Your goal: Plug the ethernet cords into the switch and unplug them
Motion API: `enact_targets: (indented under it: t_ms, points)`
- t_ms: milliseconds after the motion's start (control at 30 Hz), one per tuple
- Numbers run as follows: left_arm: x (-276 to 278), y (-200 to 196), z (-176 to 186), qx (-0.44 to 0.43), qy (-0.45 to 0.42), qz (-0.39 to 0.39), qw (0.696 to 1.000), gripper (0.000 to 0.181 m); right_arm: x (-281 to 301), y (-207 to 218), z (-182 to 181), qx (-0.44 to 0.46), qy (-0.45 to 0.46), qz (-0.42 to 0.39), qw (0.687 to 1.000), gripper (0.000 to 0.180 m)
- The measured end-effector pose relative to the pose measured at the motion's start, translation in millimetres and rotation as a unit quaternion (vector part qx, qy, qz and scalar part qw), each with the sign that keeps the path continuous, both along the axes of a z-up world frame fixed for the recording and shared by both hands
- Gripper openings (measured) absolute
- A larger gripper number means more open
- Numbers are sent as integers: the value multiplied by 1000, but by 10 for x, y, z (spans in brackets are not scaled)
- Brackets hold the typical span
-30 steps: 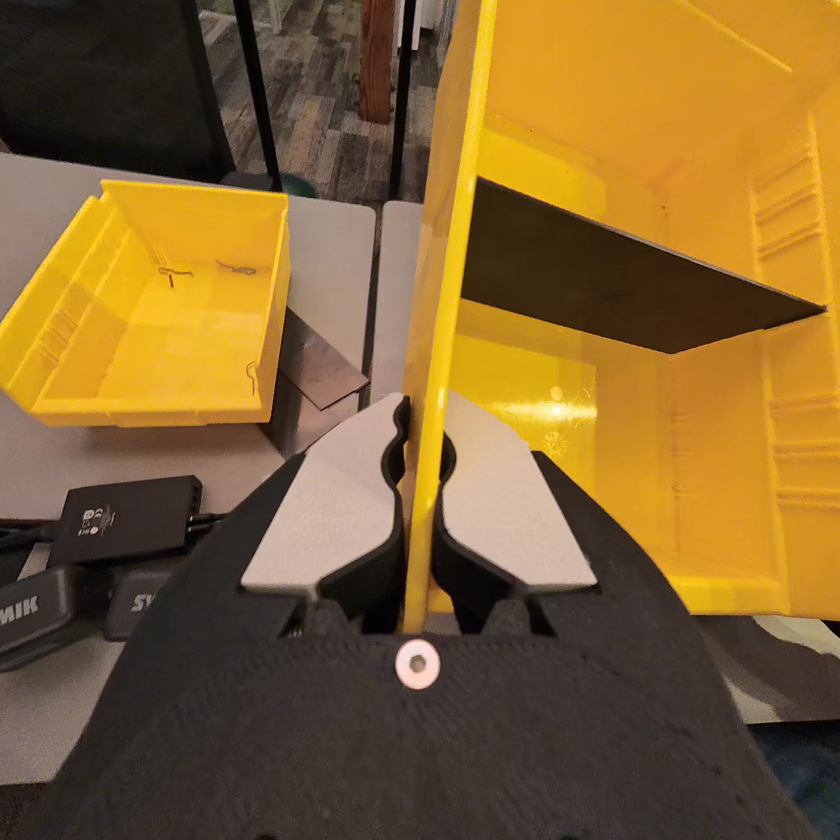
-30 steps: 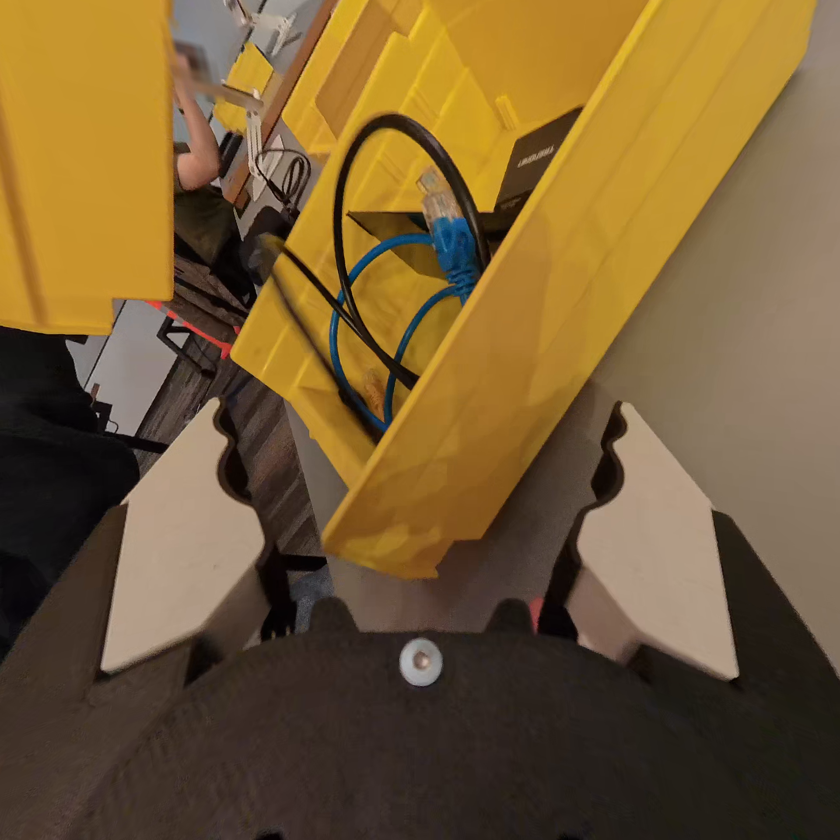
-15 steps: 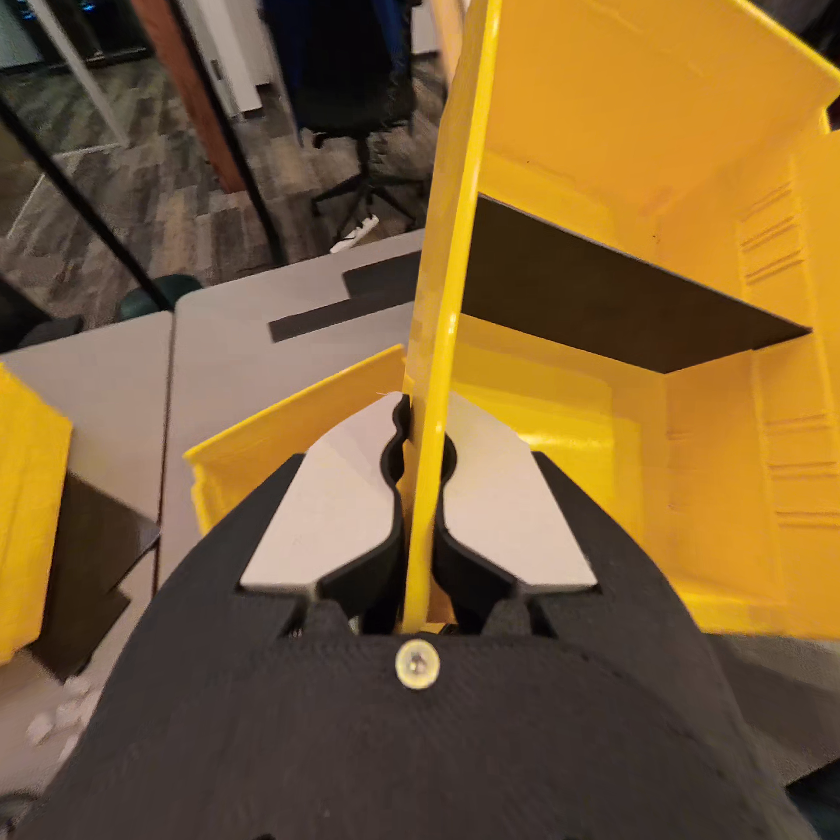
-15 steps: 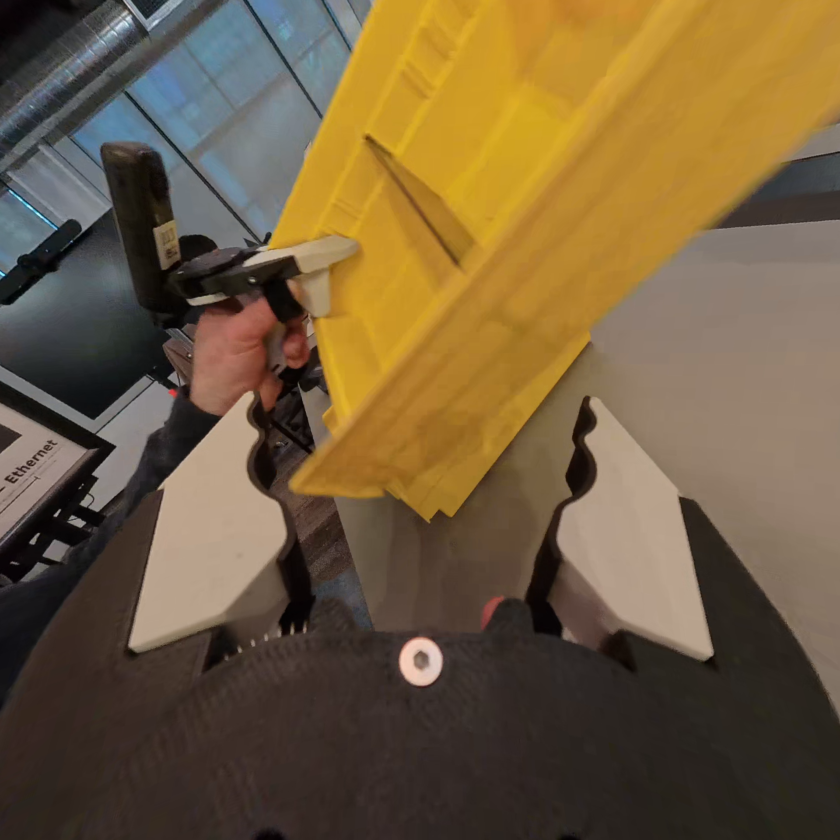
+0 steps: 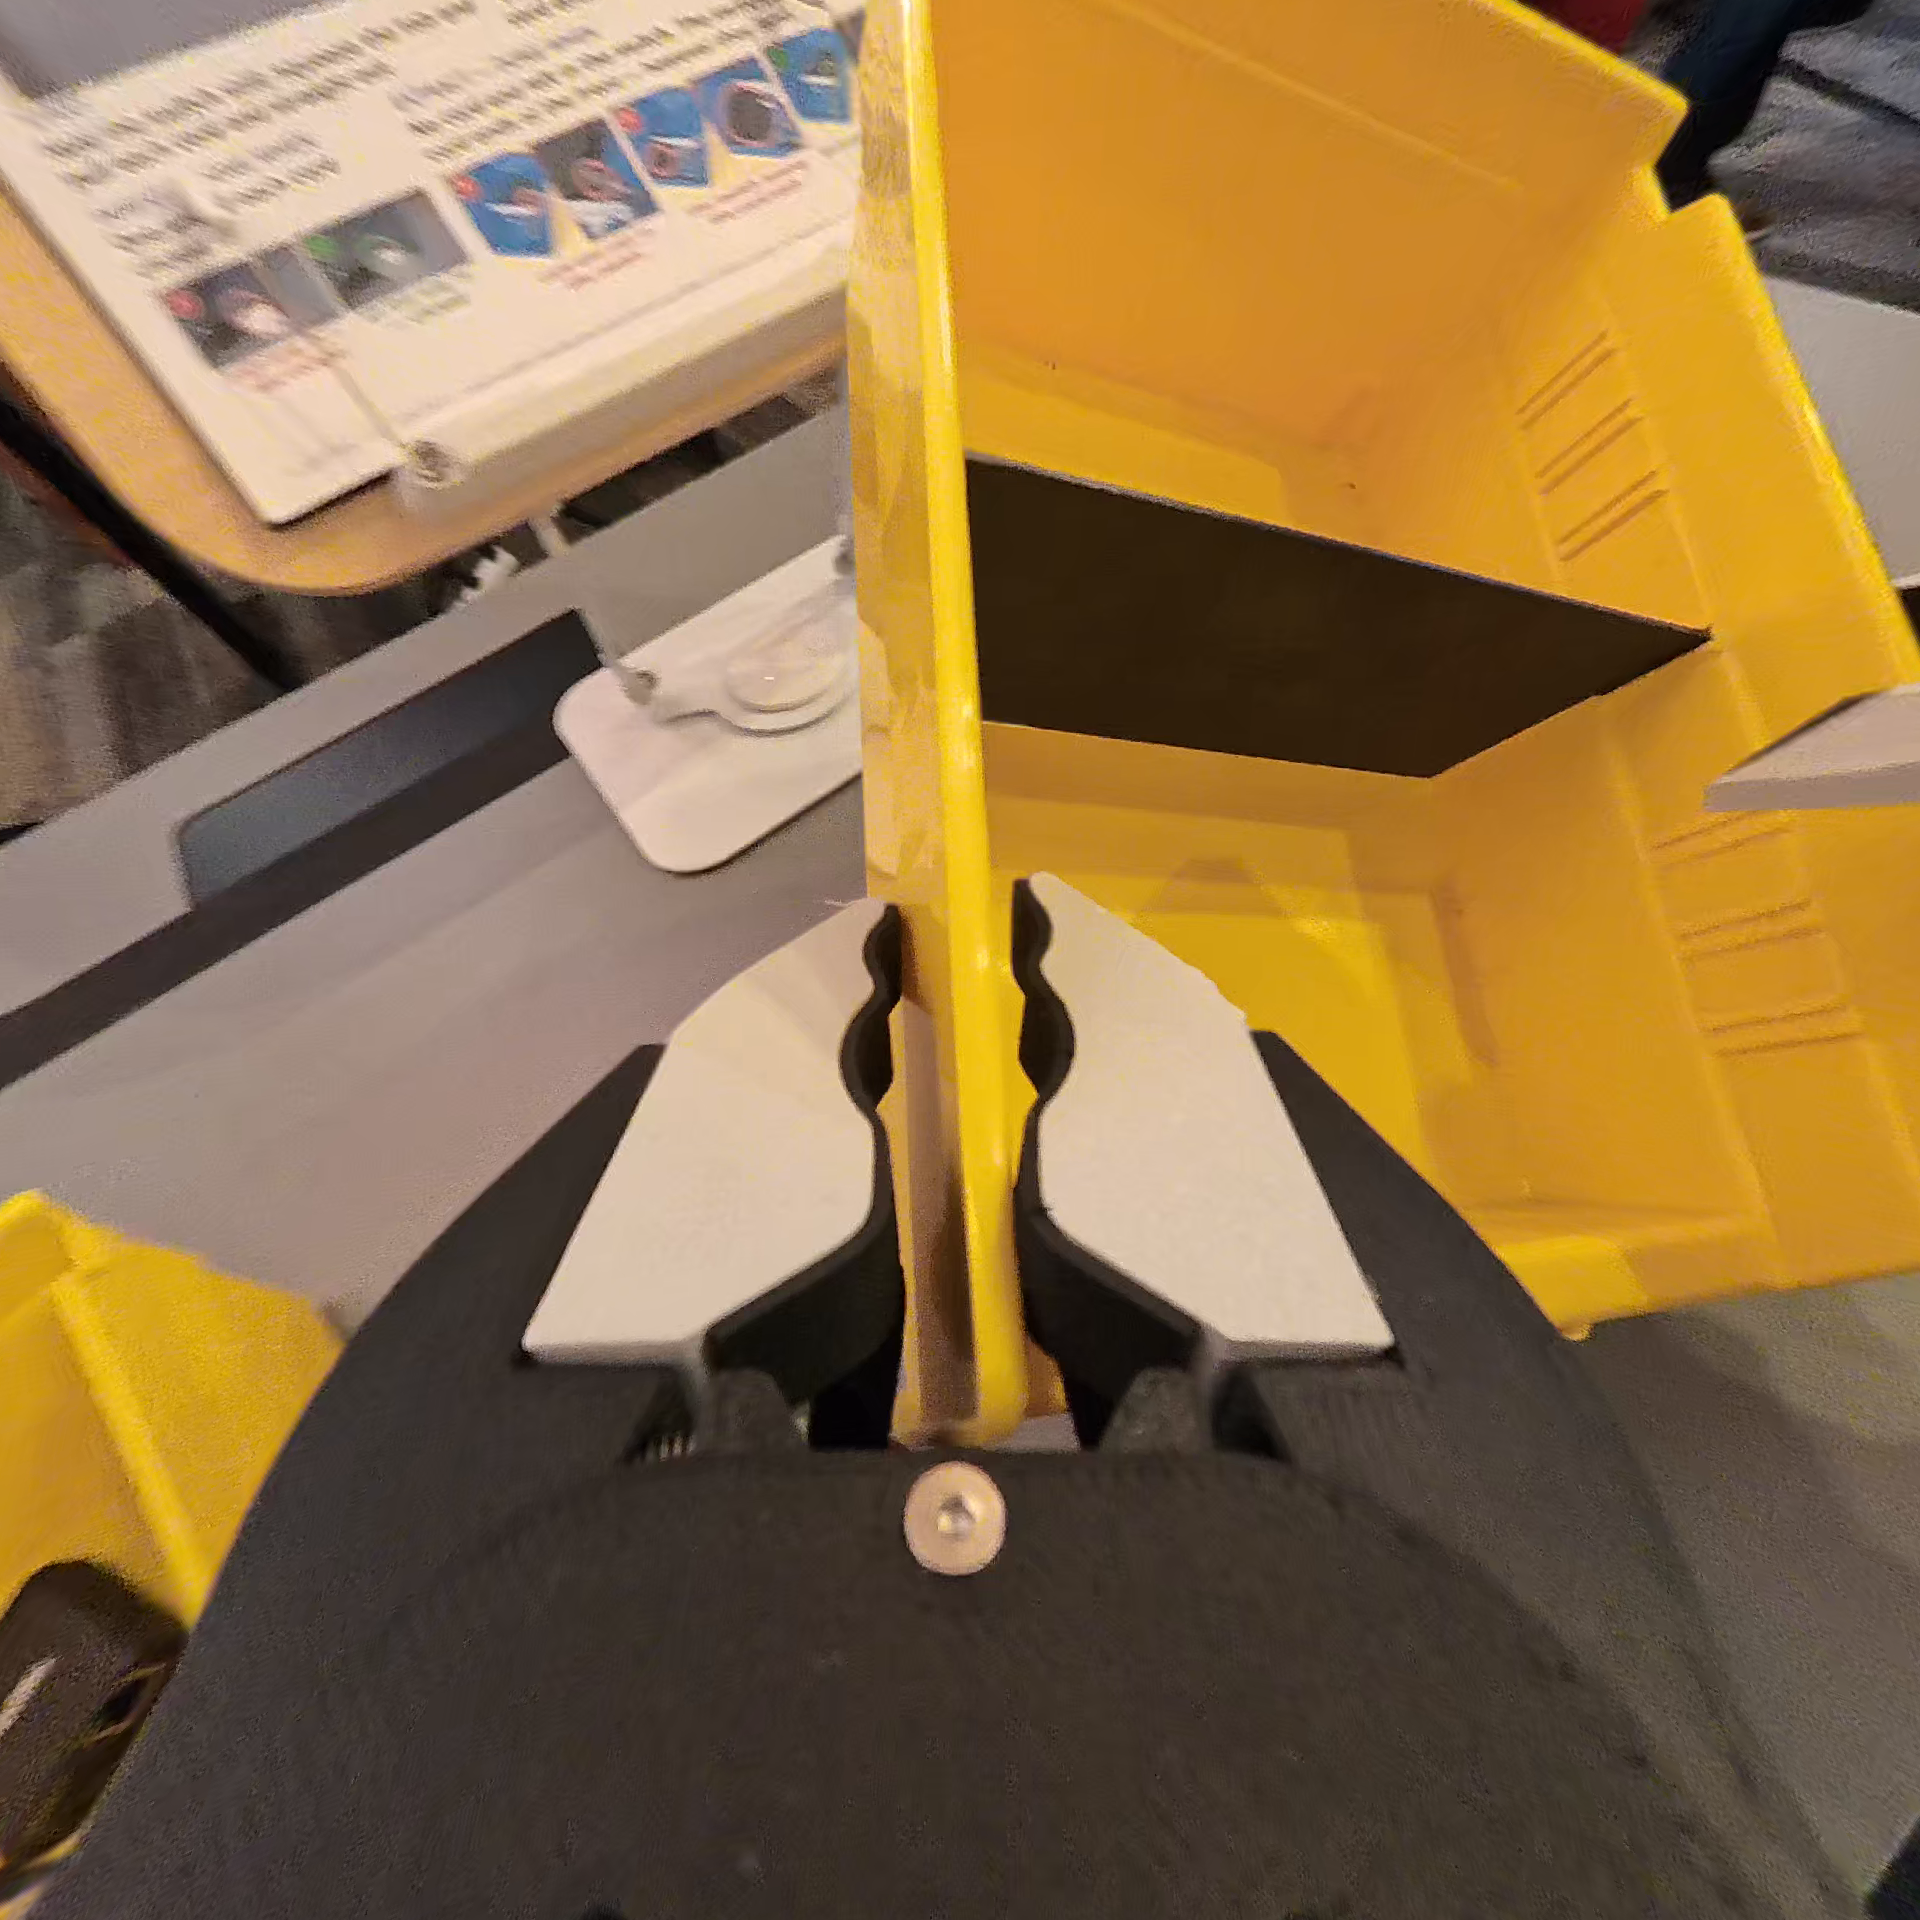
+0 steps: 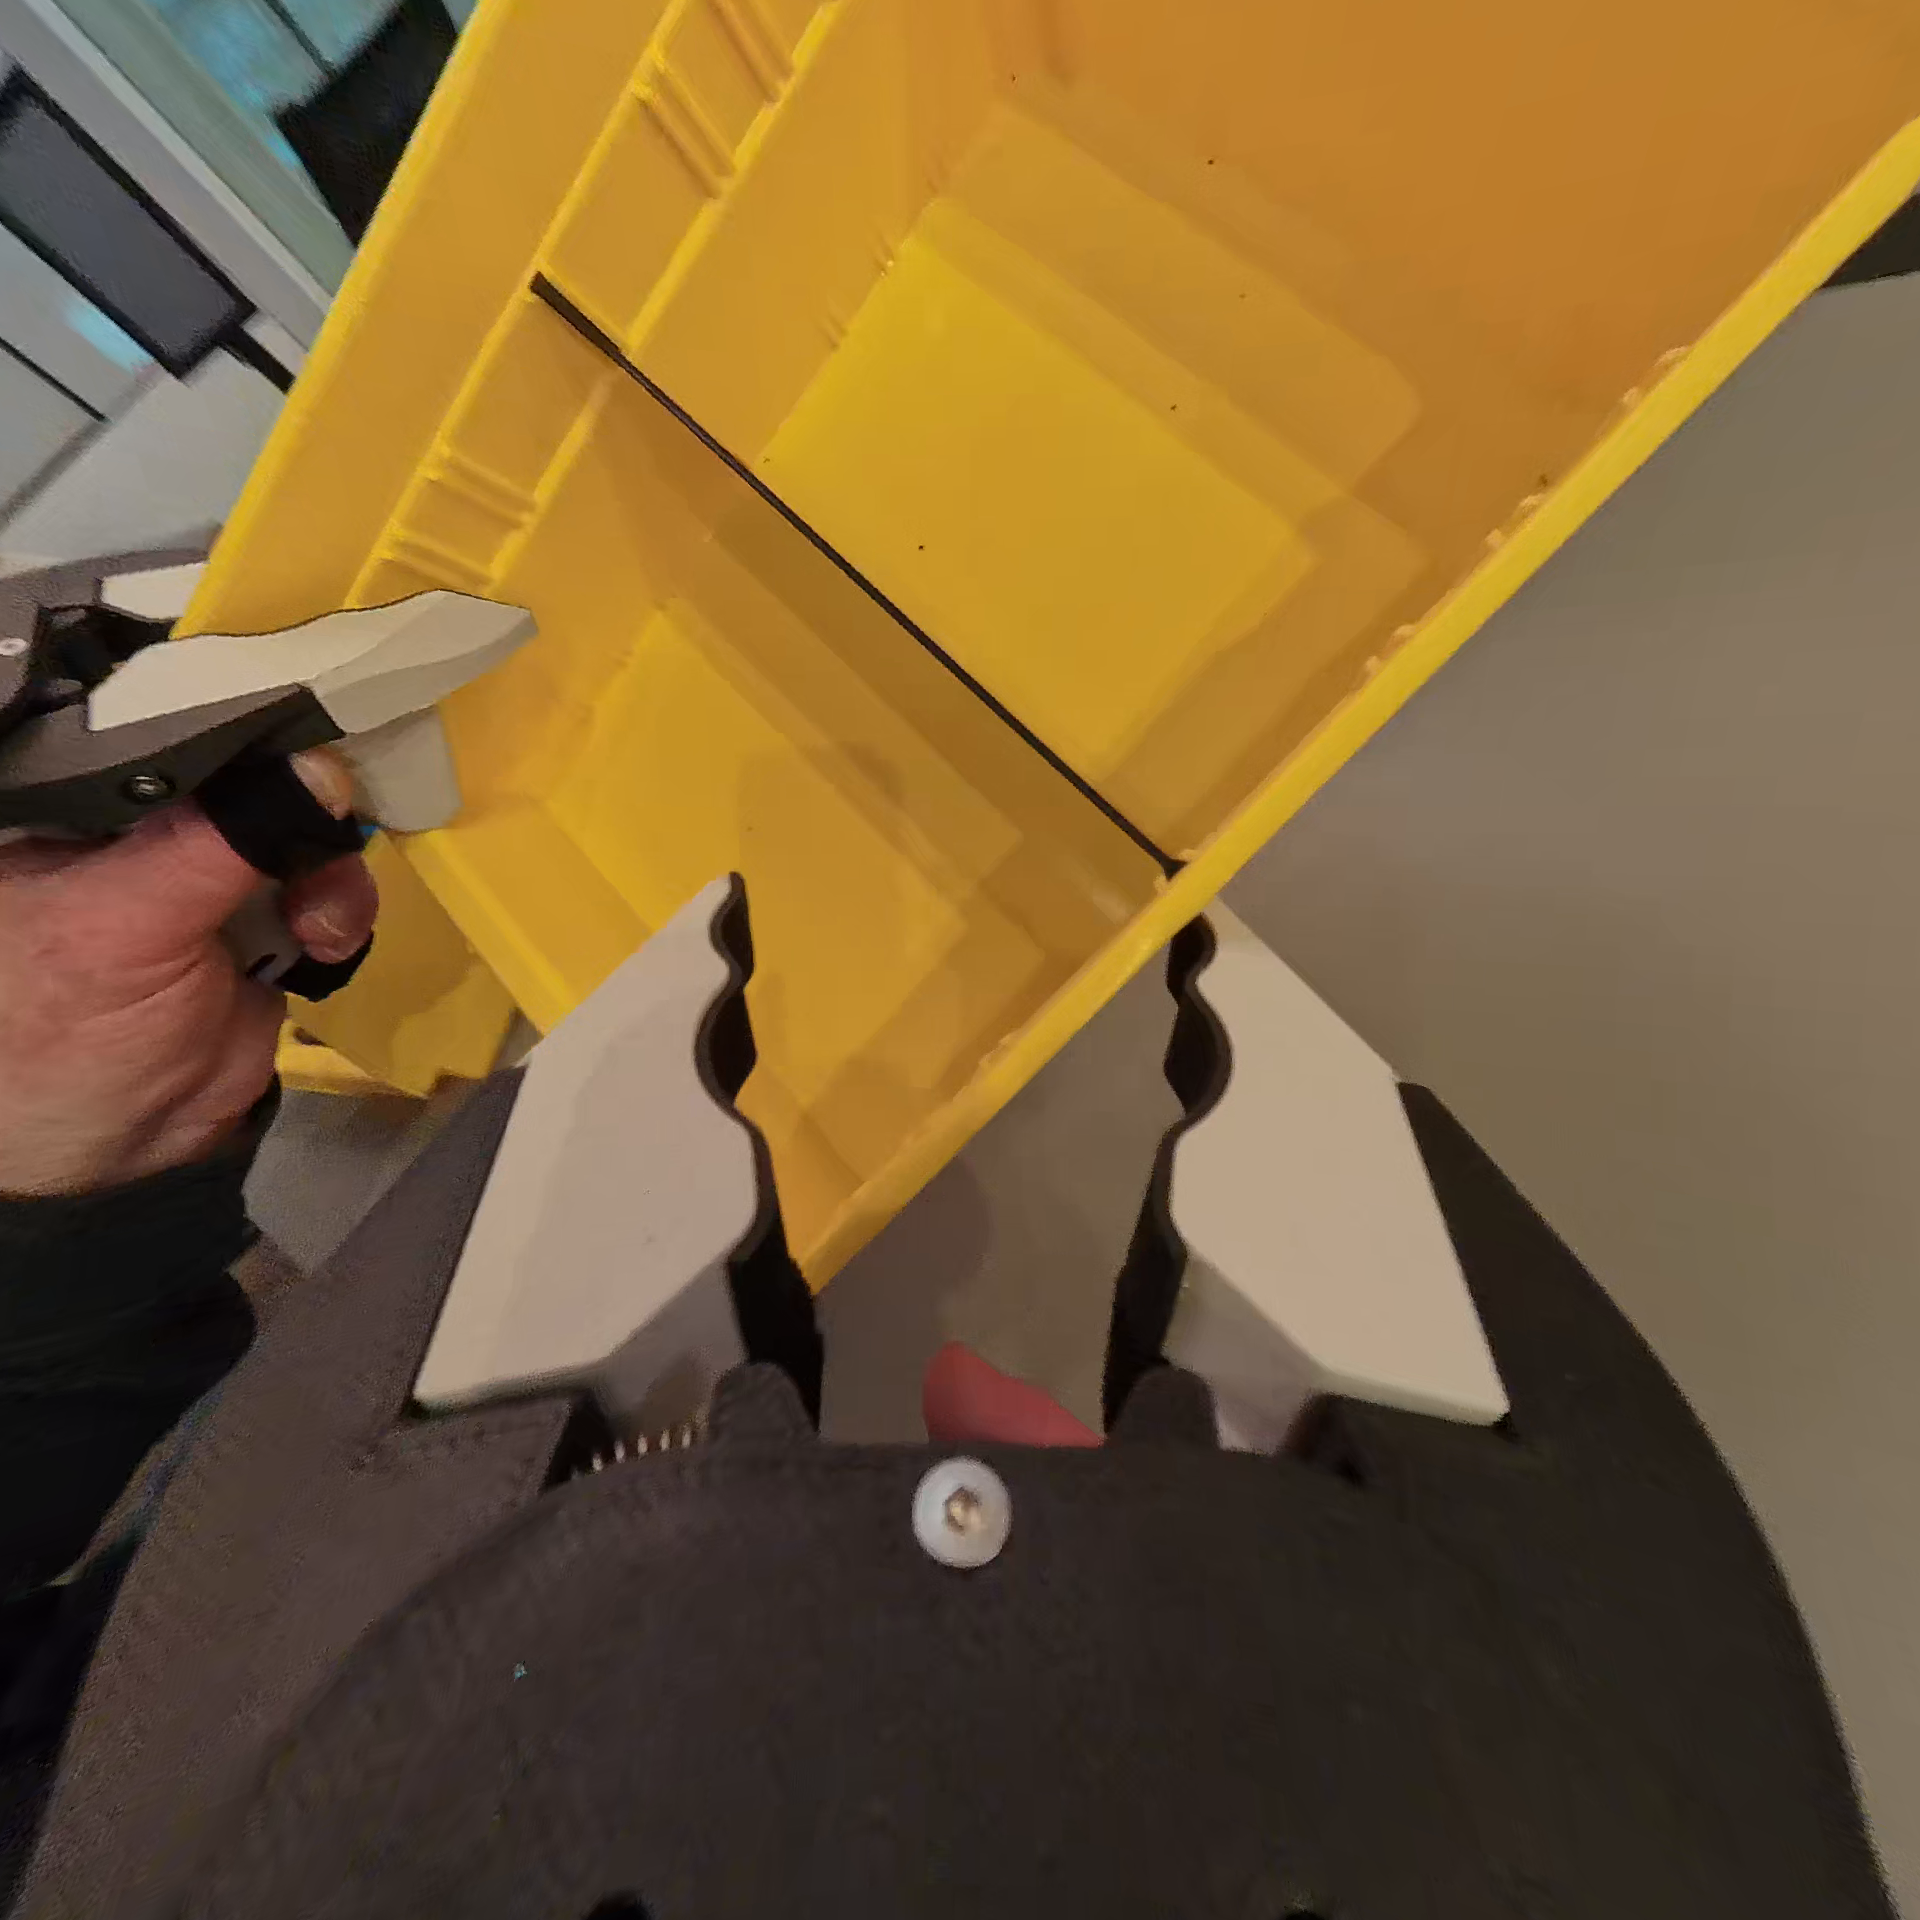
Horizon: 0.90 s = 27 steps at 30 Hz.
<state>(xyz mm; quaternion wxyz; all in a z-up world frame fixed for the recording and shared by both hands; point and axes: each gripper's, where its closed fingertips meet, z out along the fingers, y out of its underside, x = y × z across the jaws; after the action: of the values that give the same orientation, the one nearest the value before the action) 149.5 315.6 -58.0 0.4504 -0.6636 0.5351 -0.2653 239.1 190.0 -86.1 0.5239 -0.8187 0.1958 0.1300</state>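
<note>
Yellow bin [image 5: 1299, 343]: plastic, open-topped, being held tilted above the grey tabletop [image 5: 312, 1060]. Its two compartments are being parted by a thin black divider [image 5: 1278, 634], and both are being shown bare in each wrist view.

Left gripper [image 5: 951, 1039]: being kept clamped on the bin's side wall, which is being pinched between both pads and runs straight up the middle of the left wrist view. In the right wrist view this same gripper [image 6: 416, 707] is being seen at the bin's far edge, gripped by a person's hand [image 6: 135, 977].

Right gripper [image 6: 961, 997]: its fingers are being held well apart, nothing pinched. The bin's near rim [image 6: 1278, 810] is being crossed diagonally just ahead of the gap, with the left finger overlapping the bin's interior and the right finger lying over bare tabletop.

Ethernet cords and switch: not being shown in either view.

Second yellow bin [image 5: 114, 1382]: partly seen at the lower left edge, beside the left gripper's body.

Instruction sheet [image 5: 436, 208]: being displayed on a board beyond the tabletop, blurred.

White stand base [image 5: 717, 748]: resting on the tabletop, behind the held bin's wall.
</note>
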Motion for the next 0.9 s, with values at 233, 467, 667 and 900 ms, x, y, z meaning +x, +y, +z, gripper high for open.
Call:
enact_targets:
  t_ms: [233, 467, 667, 900]
  points:
    - [400, -494, -342, -42, 20, -45, 998, 29, 501, -443, -205, -51, -29, -47, 997, 64]
    - [648, -984, -793, -98, 65, -95, 989, 42, 874, -756, -391, -122, -44, -52, 990, 69]
    - [742, -1425, -1205, -162, 120, -155, 967, 54, 1202, -951, -580, -205, -118, -64, 970, 61]
    - [594, -1632, -1025, -221, 120, -239, 938, 65, 1412, -1159, -824, -278, -163, -49, 945, 37]
